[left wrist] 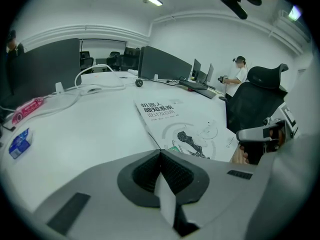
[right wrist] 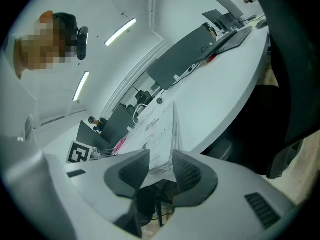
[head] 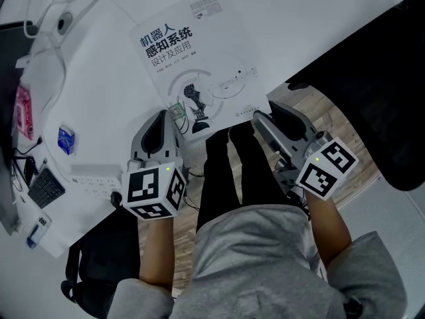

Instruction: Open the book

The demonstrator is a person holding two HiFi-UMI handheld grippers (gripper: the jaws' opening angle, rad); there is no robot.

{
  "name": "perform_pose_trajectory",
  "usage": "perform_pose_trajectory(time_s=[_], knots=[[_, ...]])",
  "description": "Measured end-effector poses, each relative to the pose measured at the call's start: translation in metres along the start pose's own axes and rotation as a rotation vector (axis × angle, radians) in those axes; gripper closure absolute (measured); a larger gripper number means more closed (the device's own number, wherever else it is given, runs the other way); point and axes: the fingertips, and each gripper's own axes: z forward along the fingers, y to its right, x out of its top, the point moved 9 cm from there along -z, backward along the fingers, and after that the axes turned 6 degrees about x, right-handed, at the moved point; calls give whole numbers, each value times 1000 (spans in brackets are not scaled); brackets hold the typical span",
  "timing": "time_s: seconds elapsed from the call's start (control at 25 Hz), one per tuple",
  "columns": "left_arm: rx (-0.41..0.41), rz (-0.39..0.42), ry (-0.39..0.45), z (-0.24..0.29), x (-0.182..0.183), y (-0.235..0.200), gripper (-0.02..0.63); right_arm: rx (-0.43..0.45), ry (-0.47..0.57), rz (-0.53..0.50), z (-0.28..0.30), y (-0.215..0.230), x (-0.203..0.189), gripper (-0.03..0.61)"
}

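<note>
A white book (head: 192, 65) with a printed cover lies shut on the white table (head: 99, 111); its near right corner hangs over the table's edge. My left gripper (head: 171, 115) rests at the book's near left corner. In the left gripper view its pads (left wrist: 160, 154) meet, and the book (left wrist: 185, 119) lies just beyond them. My right gripper (head: 255, 118) is at the near right corner. In the right gripper view that corner of the book (right wrist: 157, 129) sits between the two pads of the right gripper (right wrist: 161, 166), filling the gap.
White cables (head: 53, 38), a pink item (head: 23, 111), a blue packet (head: 65, 140), a power strip (head: 93, 178) and a keyboard (head: 43, 188) lie left of the book. A black chair (head: 372, 92) stands at the right. Monitors (left wrist: 160, 64) line the far side.
</note>
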Motion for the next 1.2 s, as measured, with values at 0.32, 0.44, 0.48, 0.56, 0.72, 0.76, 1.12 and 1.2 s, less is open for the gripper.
perform_pose_trajectory(time_s=[0.32,0.44,0.48,0.56,0.72,0.76,1.12,1.2], knots=[[-33,-44,-20,7,5,1,609,118,0,185,-2,9,9,426],[-44,-31,-19,12,17,9,609,66,15,178,-2,14,22,431],[-47,-29,-18,15,23,13,609,40,17,173,-3,15,28,435],[-59,-38,-16,19,36,23,609,-25,0,134,-8,17,45,479],[-108,-55,-14,34,53,37,609,-156,18,-2,-11,21,69,510],[-121,-49,-13,38,53,39,609,-180,49,-19,-10,22,69,516],[-235,-113,24,34,60,48,609,-230,95,-328,-7,-20,84,532],[-231,-121,31,22,59,46,609,-224,82,-388,-6,-37,87,534]])
